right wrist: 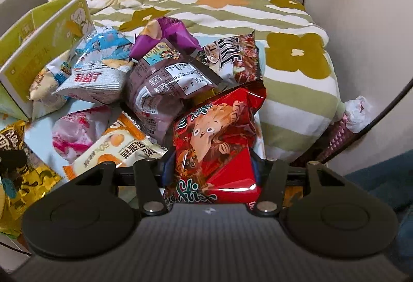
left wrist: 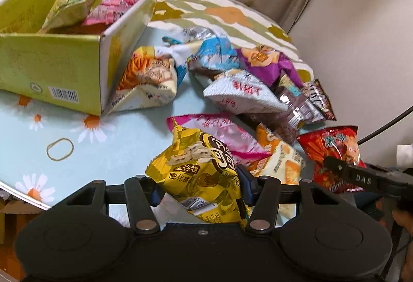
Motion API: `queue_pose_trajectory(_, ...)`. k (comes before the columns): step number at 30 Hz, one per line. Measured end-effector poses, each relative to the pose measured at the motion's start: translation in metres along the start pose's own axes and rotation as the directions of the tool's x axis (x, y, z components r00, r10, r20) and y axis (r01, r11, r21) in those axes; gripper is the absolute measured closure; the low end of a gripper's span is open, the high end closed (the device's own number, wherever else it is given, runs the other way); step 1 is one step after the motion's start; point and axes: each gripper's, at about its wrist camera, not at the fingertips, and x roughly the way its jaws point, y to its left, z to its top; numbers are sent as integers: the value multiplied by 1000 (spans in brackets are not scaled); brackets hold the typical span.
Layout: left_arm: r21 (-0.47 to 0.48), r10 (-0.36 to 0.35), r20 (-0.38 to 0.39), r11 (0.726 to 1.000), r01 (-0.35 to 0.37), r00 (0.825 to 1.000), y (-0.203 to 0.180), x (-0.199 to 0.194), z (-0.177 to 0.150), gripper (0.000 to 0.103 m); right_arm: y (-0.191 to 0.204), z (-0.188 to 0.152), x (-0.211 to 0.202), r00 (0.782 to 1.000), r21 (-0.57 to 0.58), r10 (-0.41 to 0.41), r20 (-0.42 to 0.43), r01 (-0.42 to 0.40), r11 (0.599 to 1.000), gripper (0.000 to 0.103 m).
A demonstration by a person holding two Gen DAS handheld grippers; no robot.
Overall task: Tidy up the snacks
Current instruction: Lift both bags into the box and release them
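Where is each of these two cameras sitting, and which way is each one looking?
Left wrist: sits on the left gripper, facing the green box and snack pile; its fingers pinch a yellow bag; the right gripper shows at the right.
Right wrist: sits on the right gripper, facing the pile and striped blanket; its fingers hold a red bag.
Shared: box, both held bags, the pile.

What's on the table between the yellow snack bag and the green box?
Mostly bare daisy tablecloth, with one rubber band lying on it. The left wrist view shows this, between the yellow bag and green box.
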Motion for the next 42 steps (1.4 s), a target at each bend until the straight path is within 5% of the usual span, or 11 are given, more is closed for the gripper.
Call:
queue_pose_trajectory(15, -15, 10, 196, 1000, -7, 981, 0, -73, 34, 46, 23, 28, -80, 986, -3, 60, 156, -61, 998, 34)
queue_pose_trajectory(23, -39, 77, 329, 997, -68, 941, 41, -119, 85, 46, 84, 86, -90, 954, -64, 182, 239, -171, 983, 34)
queue_pose_trajectory(29, -50, 129, 361, 992, -118, 924, 96, -128, 139, 46, 148, 135, -80, 931, -93, 256, 258, -240, 966, 34)
queue_pose_trajectory(34, -42, 140, 324, 990, -134, 936, 143, -112, 177, 45, 211, 171, -54, 924, -101, 303, 234, -287, 953, 34)
queue_pose_trajectory(42, 26, 107, 197, 993, -114, 975, 209, -57, 212, 45, 292, 200, 3, 949, -53, 277, 150, -272, 961, 34)
